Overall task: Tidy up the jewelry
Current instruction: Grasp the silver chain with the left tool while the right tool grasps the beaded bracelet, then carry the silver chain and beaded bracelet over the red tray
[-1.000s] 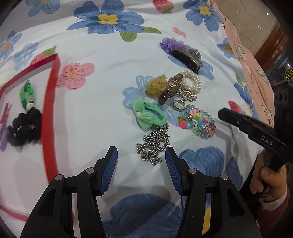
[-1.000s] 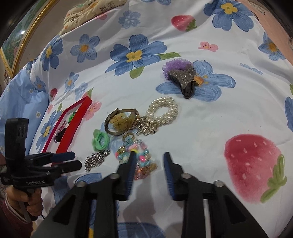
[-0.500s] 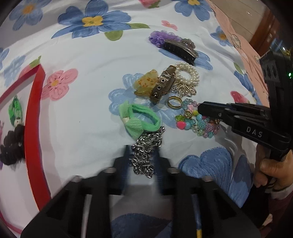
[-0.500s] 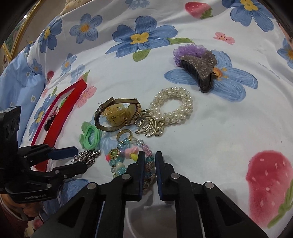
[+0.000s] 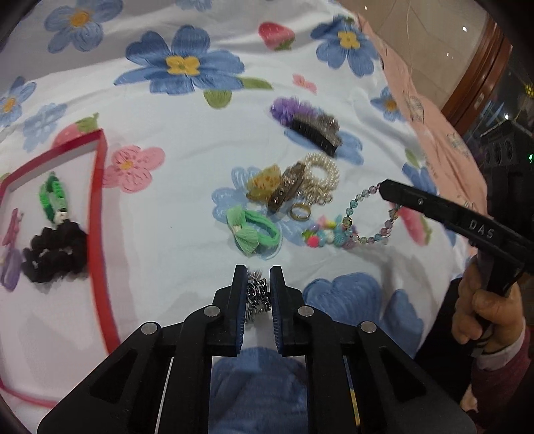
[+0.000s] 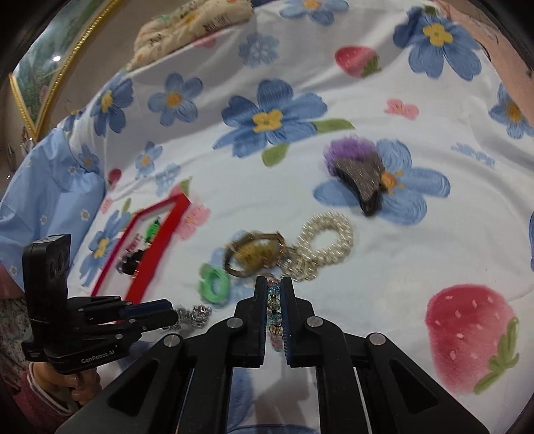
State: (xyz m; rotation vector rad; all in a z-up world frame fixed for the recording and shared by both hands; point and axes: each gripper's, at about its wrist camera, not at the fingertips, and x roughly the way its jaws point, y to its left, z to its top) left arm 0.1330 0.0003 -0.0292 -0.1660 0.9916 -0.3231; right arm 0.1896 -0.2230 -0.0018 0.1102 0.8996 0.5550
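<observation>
My left gripper (image 5: 257,272) is shut on a silver chain (image 5: 257,297), lifted a little off the flowered bedsheet. My right gripper (image 6: 274,283) is shut on a colourful bead bracelet (image 6: 274,312); in the left wrist view the bracelet (image 5: 353,223) hangs from the right gripper (image 5: 383,187), partly raised. A red-rimmed tray (image 5: 100,213) at the left holds a black scrunchie (image 5: 55,253) and a green band (image 5: 53,198). On the sheet lie a green bow tie (image 5: 253,230), a gold ring (image 5: 299,212), a studded strap (image 5: 287,190), a pearl bracelet (image 5: 322,173) and a dark hair claw (image 5: 315,132).
A purple fuzzy scrunchie (image 5: 288,108) lies by the claw. A yellow clip (image 5: 263,183) sits under the strap. A pink blanket (image 5: 430,113) borders the sheet at the right. A pillow (image 6: 190,23) and a gilt frame (image 6: 36,86) are at the far left.
Both grippers went from open to shut. The left one closed on the silver chain and lifted it. The right one closed on the bead bracelet and pulled it up.
</observation>
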